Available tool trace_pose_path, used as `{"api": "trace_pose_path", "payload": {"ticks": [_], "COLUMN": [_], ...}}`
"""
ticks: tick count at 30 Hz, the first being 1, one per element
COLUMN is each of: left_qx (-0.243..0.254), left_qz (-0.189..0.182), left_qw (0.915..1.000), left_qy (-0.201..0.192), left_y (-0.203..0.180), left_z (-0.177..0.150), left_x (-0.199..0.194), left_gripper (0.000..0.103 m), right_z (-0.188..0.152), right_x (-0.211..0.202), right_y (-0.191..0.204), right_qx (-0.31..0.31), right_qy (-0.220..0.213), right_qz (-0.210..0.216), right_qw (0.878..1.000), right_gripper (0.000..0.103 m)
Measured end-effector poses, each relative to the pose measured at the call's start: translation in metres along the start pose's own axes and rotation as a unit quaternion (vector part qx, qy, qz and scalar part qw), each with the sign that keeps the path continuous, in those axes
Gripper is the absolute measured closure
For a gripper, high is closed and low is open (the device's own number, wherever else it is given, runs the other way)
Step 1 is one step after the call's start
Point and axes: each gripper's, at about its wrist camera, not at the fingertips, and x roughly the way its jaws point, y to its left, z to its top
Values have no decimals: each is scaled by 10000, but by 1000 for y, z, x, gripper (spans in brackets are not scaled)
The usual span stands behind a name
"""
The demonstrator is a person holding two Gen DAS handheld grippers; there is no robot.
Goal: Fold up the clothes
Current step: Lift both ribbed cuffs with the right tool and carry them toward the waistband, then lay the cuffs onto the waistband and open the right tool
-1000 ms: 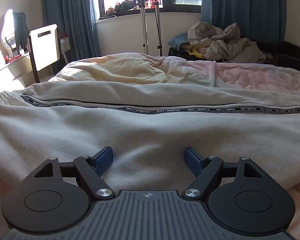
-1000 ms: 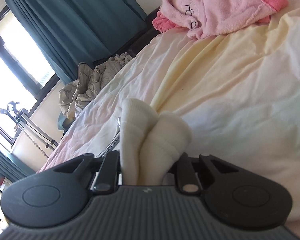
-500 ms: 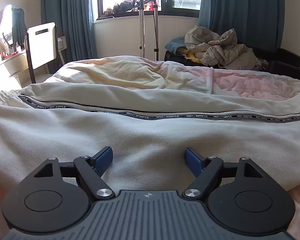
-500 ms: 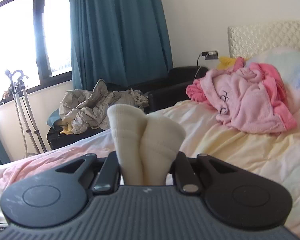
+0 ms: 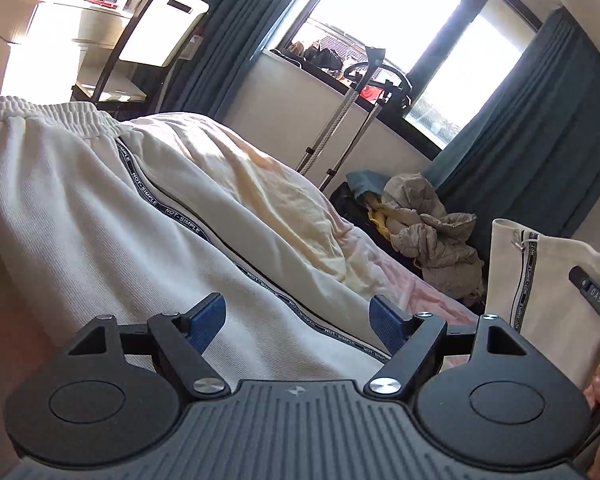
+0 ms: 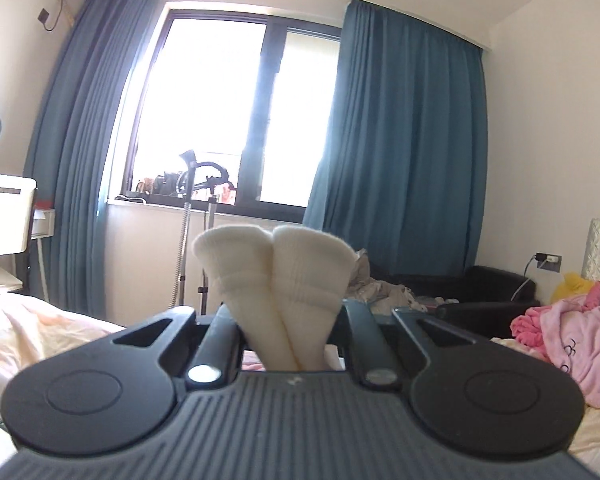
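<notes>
Cream sweatpants (image 5: 100,216) with a dark lettered side stripe lie across the bed, waistband at the upper left. My left gripper (image 5: 298,318) is open and empty just above the leg fabric. My right gripper (image 6: 286,334) is shut on the two cream leg cuffs (image 6: 276,280), which stick up between the fingers, lifted high above the bed. In the left wrist view that lifted leg end (image 5: 540,300) hangs at the right edge beside the right gripper's body.
The bed has a cream and pink cover (image 5: 268,196). A pink robe (image 6: 572,344) lies near the headboard. A pile of beige clothes (image 5: 428,232) sits on a dark sofa. A garment steamer stand (image 6: 188,220) is by the window. A white chair (image 5: 156,32) is at the left.
My right gripper has lifted the leg cuffs up off the bed and turned level toward the window. My left gripper has tilted and swung left toward the waistband, still open.
</notes>
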Motion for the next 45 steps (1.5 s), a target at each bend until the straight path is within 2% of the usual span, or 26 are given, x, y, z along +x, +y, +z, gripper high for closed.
{"api": "trace_pose_path", "payload": {"ticks": [3,7,10,12,15,17,21,22,24,27,32,35,37,41,45], "left_qx": [-336,-332,-142,-46,115,211,557,707,1053,1368,1924,2069,2093,2237,2297], "left_qz": [67,29,-24,-193,-461,-650,-838,-841,-789,-543,2,221,271,385,519], "left_qw": [9994,9993,9999,9998,9986,9971,9937,9927,9901,9880,9800,9767,9764,9732,9712], "left_qy": [-71,-160,-70,49,224,338,497,496,498,472,504,516,466,366,372], "left_y": [12,15,13,9,2,-3,-15,-19,-29,-38,-48,-46,-46,-50,-53], "left_z": [5,4,1,-1,-7,-12,-27,-31,-41,-58,-83,-88,-91,-98,-101], "left_x": [-8,-15,-8,-2,5,8,12,13,16,22,31,33,31,27,24], "left_gripper": [21,21,21,21,21,21,21,21,21,21,21,21,21,21,21], "right_z": [-25,-84,-120,-124,-113,-109,-103,-103,-102,-102,-106,-111,-121,-152,-165], "right_x": [-21,-48,-61,-64,-66,-70,-88,-97,-110,-122,-112,-95,-80,-67,-66], "right_y": [60,120,136,133,128,125,105,96,74,29,-22,-38,-51,-72,-76], "right_qx": [-385,-975,-1379,-1448,-1341,-1336,-1281,-1214,-955,-214,418,621,949,1423,1372], "right_qy": [81,567,790,787,943,1061,1345,1439,1629,1764,1513,1522,1692,2216,2150], "right_qz": [477,1052,1274,1329,1623,1972,2656,2765,2794,2548,1708,1275,1124,1124,1355], "right_qw": [9981,9880,9790,9773,9730,9654,9460,9424,9414,9505,9727,9781,9745,9581,9574], "right_gripper": [90,90,89,89,81,60,44,43,43,43,43,43,43,43,41]}}
